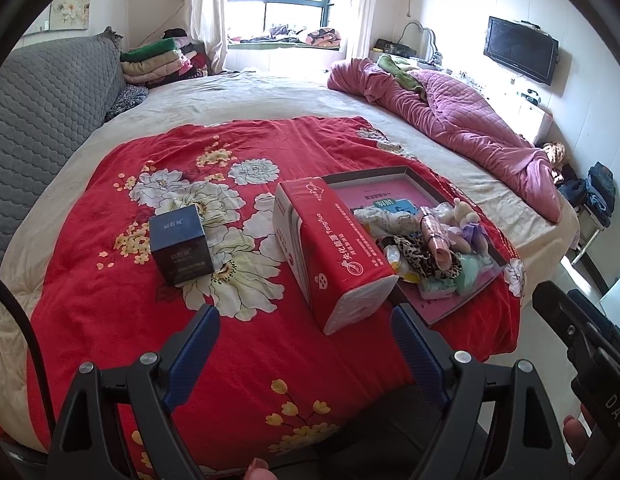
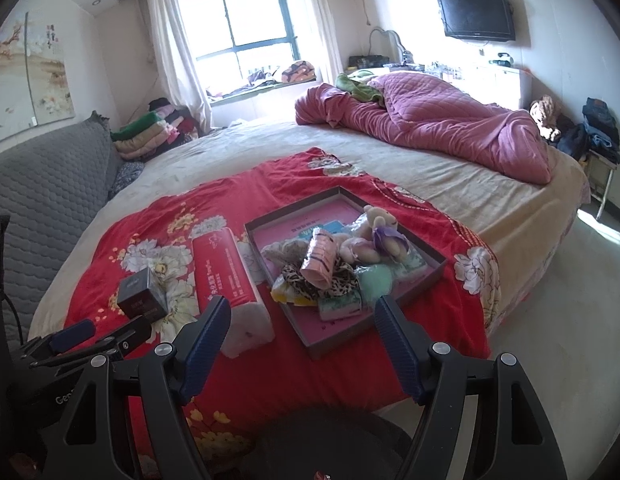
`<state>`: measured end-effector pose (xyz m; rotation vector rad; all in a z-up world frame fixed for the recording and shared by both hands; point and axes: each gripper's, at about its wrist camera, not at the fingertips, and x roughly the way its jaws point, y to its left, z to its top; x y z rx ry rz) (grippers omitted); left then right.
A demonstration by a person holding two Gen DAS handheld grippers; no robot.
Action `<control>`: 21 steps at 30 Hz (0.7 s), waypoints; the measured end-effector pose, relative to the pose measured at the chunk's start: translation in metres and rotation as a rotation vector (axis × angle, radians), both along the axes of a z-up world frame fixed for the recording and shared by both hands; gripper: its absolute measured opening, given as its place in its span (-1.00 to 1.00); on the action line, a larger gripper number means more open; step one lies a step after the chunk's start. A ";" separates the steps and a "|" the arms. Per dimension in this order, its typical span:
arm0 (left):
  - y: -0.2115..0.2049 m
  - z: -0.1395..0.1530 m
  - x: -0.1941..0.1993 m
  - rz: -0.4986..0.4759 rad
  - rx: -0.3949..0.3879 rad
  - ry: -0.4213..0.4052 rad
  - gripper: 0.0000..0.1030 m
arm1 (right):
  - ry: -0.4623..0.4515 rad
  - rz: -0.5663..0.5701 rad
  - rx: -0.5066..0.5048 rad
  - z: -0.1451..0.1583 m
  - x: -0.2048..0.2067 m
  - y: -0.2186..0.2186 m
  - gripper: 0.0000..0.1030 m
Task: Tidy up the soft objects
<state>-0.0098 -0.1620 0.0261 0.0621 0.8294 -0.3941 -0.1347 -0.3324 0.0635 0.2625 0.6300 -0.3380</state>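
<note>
A shallow grey tray [image 2: 438,270] with a pink floor lies on the red flowered blanket [image 1: 121,292]. In it sit a small plush bear [image 2: 380,232], a leopard-print scrunchie [image 2: 310,284], a rolled pink cloth [image 2: 320,260] and pale green soft packs [image 2: 376,280]. The same tray [image 1: 390,172] shows in the left wrist view behind a red tissue pack [image 1: 330,248], which also shows as the tissue pack [image 2: 225,276] left of the tray. My left gripper [image 1: 305,328] stands open with nothing between its fingers, just short of the tissue pack. My right gripper [image 2: 303,320] is open and empty before the tray's near edge.
A dark blue box [image 1: 181,248] stands left of the tissue pack. A pink quilt [image 2: 430,124] is heaped at the bed's far right. A grey quilted headboard [image 1: 41,120] and folded blankets [image 1: 153,64] are at the left. Floor lies right of the bed.
</note>
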 end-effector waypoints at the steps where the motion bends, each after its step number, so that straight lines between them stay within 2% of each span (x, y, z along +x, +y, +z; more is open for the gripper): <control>1: -0.001 0.000 0.000 0.001 0.002 -0.002 0.69 | -0.002 -0.008 -0.003 -0.001 0.000 0.000 0.47; 8: -0.001 -0.009 0.003 0.010 0.003 0.008 0.69 | -0.007 -0.034 -0.020 -0.006 0.002 -0.004 0.47; 21: -0.006 -0.024 0.008 0.028 0.033 0.027 0.69 | 0.055 -0.015 -0.017 -0.026 0.012 0.001 0.47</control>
